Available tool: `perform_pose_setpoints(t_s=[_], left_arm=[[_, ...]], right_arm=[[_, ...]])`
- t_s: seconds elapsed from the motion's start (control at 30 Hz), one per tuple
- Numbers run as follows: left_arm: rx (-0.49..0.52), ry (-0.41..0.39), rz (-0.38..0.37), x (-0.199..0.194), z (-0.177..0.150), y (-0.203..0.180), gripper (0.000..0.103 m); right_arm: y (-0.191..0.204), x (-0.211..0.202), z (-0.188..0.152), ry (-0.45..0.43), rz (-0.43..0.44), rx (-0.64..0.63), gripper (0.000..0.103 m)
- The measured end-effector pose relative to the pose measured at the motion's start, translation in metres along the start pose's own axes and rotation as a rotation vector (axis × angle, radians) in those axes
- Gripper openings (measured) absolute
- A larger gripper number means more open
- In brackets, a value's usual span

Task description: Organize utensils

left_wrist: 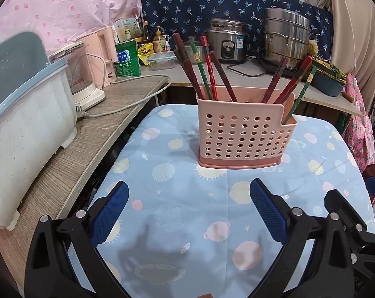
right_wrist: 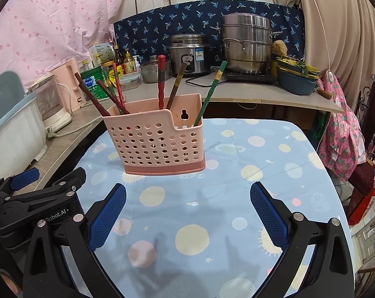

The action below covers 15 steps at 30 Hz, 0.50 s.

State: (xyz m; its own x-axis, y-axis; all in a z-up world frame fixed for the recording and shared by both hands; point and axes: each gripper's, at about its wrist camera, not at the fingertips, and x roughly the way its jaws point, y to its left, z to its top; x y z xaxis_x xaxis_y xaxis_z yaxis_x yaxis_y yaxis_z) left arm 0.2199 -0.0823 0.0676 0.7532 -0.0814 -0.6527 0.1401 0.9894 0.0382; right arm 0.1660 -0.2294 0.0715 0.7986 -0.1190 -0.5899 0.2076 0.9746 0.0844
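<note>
A pink perforated utensil holder (left_wrist: 245, 134) stands upright on the blue patterned table cloth (left_wrist: 187, 211). It also shows in the right wrist view (right_wrist: 160, 144). Several red, brown and green chopsticks (left_wrist: 209, 72) stand in it, leaning left and right; one green chopstick (right_wrist: 209, 94) leans in the low right compartment. My left gripper (left_wrist: 188, 198) is open and empty, a little in front of the holder. My right gripper (right_wrist: 187, 198) is open and empty, in front of the holder and to its right. The left gripper's body shows at the lower left of the right wrist view (right_wrist: 38, 198).
A wooden counter (left_wrist: 95, 134) runs along the left with a white dish rack (left_wrist: 26, 124), a blender (left_wrist: 85, 79) and its cord. The back counter holds a rice cooker (left_wrist: 227, 41), a steel steamer pot (left_wrist: 286, 39), bottles and a blue basin (right_wrist: 296, 82).
</note>
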Motion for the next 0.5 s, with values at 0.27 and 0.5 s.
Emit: perform_pose_setpoints(t_s=[0.27,0.5], left_arm=[[0.001,-0.001,0.001,-0.0001,-0.0003,-0.0001,0.094],[-0.001,-0.003,0.003,-0.0017,0.0012,0.0023,0.094]], right_arm=[[0.0011,-0.0009,0.0014,-0.003,-0.002,-0.001,0.097],[0.0005,-0.0027,0.0044,-0.005,-0.004,0.0,0.097]])
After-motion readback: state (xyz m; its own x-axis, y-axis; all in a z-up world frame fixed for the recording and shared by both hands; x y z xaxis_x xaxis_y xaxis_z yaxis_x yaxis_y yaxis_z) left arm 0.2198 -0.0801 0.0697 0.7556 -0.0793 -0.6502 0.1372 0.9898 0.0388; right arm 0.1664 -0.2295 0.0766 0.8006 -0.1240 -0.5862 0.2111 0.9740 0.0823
